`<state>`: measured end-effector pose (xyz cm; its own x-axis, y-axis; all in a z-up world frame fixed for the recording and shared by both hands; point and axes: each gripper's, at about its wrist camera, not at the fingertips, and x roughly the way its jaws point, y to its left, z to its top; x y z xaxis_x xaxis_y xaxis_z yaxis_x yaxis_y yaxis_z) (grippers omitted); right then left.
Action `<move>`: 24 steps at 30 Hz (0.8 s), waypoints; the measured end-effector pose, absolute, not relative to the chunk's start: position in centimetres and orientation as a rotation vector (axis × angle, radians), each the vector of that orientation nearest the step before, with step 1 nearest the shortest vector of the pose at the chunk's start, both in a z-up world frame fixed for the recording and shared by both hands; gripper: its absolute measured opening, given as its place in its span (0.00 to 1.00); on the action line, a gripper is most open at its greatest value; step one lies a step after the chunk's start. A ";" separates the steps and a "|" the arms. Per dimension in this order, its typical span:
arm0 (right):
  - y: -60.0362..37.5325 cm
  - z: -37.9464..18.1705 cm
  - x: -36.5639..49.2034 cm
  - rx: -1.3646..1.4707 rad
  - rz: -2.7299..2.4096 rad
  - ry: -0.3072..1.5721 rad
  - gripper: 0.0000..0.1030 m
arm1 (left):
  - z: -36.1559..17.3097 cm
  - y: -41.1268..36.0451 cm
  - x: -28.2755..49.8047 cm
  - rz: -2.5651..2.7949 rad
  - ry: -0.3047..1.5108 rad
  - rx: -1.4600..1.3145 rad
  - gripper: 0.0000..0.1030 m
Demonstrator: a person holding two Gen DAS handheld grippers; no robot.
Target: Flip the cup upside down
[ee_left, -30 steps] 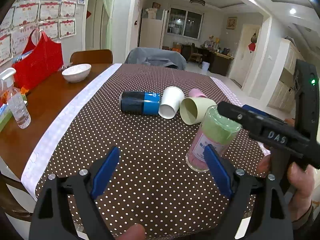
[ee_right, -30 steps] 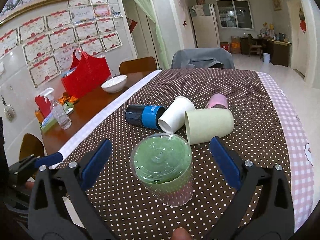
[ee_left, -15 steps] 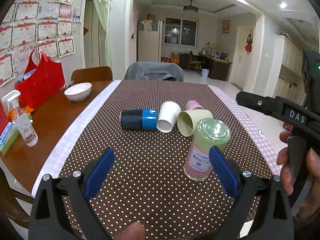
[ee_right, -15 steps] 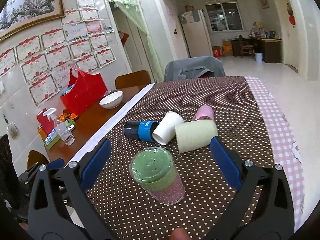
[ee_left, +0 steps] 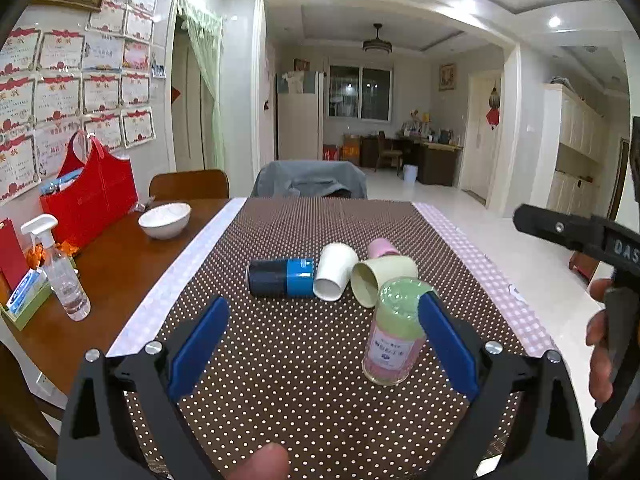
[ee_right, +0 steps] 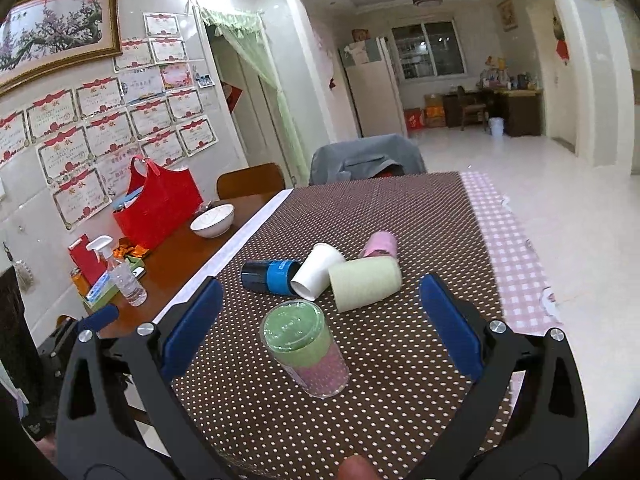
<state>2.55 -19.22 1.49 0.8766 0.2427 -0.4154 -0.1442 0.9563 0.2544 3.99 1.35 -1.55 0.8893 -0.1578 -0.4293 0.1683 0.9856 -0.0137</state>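
A clear cup [ee_left: 394, 330] with green and pink inside stands upside down on the dotted tablecloth [ee_left: 280, 360]; it also shows in the right wrist view [ee_right: 306, 350]. Behind it lie a blue-black cup [ee_left: 280, 278], a white cup [ee_left: 334, 272], a pale green cup [ee_left: 382, 278] and a pink cup [ee_left: 380, 248], all on their sides. My left gripper [ee_left: 322, 342] is open and empty, above the near table edge. My right gripper [ee_right: 318, 326] is open and empty, held back above the standing cup.
A white bowl [ee_left: 165, 220], a red bag [ee_left: 90, 194] and a spray bottle [ee_left: 60, 272] stand on the bare wood at the left. A grey-draped chair [ee_left: 310, 180] is at the far end. The right gripper's body [ee_left: 592, 240] shows at the right.
Both grippers have drawn back and up from the upside-down clear cup, which stays standing on the cloth. The right gripper's finger has moved away from its top.
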 end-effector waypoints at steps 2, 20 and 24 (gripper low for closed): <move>-19.0 2.0 1.3 0.200 0.199 0.443 0.94 | -1.1 1.3 3.4 -0.173 0.427 0.023 0.91; -17.1 3.0 -5.1 0.081 0.093 0.336 0.94 | 1.2 1.7 -2.1 -0.168 0.314 0.027 0.91; -16.3 3.1 -6.2 0.054 0.080 0.311 0.94 | 1.7 2.3 -2.6 -0.159 0.294 0.011 0.91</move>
<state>-6.17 -16.29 3.11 0.9489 0.0869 -0.3034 -0.0702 0.9954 0.0655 -2.64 2.26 1.72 0.9446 -0.1544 -0.2896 0.1577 0.9874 -0.0120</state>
